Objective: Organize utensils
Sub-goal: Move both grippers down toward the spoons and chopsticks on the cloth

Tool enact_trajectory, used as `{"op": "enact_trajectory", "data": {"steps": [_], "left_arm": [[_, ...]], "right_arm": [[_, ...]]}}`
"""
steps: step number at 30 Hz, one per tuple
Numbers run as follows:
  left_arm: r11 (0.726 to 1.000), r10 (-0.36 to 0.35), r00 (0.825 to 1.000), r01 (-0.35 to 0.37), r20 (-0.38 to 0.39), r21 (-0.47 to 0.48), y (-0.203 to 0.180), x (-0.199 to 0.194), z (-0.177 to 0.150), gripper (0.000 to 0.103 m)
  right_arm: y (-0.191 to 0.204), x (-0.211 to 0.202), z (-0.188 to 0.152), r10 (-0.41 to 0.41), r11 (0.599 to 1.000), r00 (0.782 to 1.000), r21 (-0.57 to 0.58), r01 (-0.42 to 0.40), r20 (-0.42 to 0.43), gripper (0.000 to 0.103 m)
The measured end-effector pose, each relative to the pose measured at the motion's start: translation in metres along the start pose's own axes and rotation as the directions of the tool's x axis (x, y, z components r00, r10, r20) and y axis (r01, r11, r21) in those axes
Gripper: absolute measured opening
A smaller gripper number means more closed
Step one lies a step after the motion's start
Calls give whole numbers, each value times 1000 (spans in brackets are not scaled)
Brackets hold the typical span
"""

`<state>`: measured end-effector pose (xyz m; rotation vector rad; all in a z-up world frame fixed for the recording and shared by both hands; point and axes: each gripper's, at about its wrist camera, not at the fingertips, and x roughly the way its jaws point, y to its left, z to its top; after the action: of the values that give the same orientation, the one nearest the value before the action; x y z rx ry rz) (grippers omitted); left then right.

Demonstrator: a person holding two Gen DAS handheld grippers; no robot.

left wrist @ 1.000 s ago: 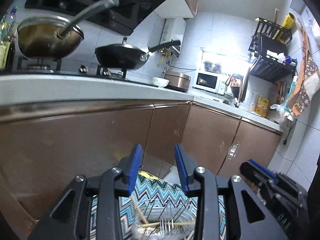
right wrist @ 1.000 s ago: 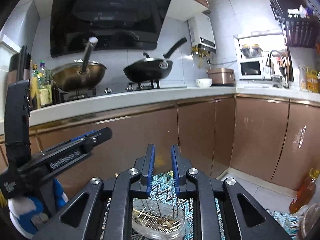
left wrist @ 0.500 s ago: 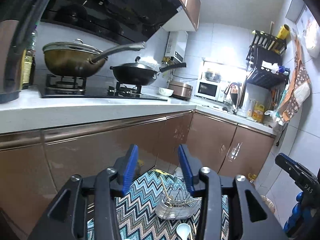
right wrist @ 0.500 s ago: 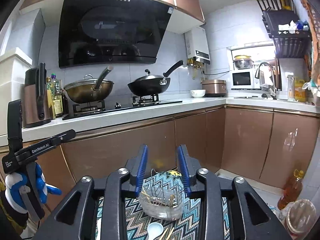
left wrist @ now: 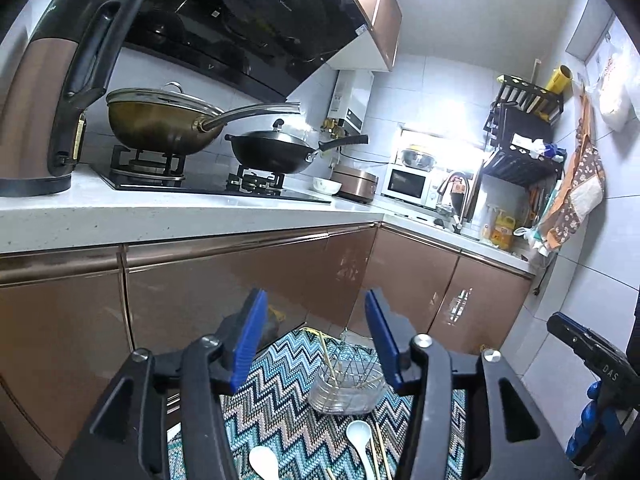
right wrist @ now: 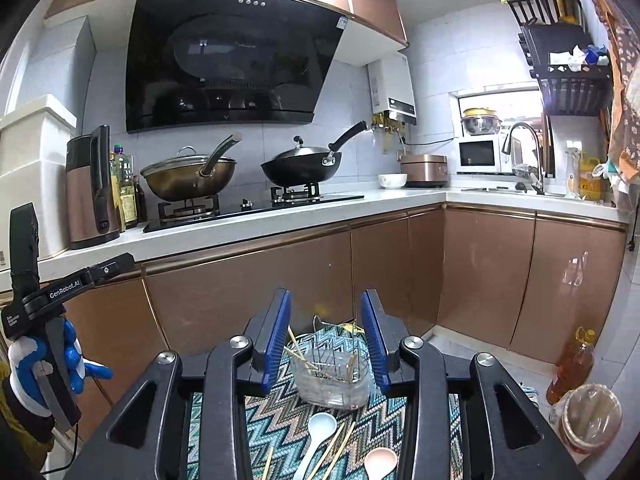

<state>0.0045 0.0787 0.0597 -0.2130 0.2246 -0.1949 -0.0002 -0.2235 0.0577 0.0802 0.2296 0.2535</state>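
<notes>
Both grippers, left (left wrist: 316, 338) & right (right wrist: 325, 334), jaws wide, empty; spoons (right wrist: 316, 436) cut off by frame btm.

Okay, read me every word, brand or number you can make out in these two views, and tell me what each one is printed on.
"GenRobot.AI": on the left gripper's body, seen from the right wrist.
"DAS": on the right gripper's body, seen from the left wrist; the rest is cut off.
Small white print on the left gripper's grip: too small to read.
Labels on the range hood, water heater and oil bottles: too blurred to read.
</notes>
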Motion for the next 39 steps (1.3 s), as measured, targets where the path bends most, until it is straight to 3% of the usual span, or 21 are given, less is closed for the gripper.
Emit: {"op": "enact_trajectory", "data": {"steps": [15,25,31,39], "left_arm": [[999,-30,998,32,-50,38,1,-21,-18,49],[998,-43,985,52,-167,47,4,-1,-44,49],[995,-74,957,91,-282,49,-2,27,-70,49],[989,-110,886,141,-450,37,-18,75,-116,49]], "right_arm": [[2,-11,-20,-27,999,996,23,29,-83,37],[-1,10,-44,-32,998,979,47,43,-202,37],[-7,38,-71,-14,996,948,77,41,-317,37],[-21,90,-120,40,991,870,129,28,-492,35]]}}
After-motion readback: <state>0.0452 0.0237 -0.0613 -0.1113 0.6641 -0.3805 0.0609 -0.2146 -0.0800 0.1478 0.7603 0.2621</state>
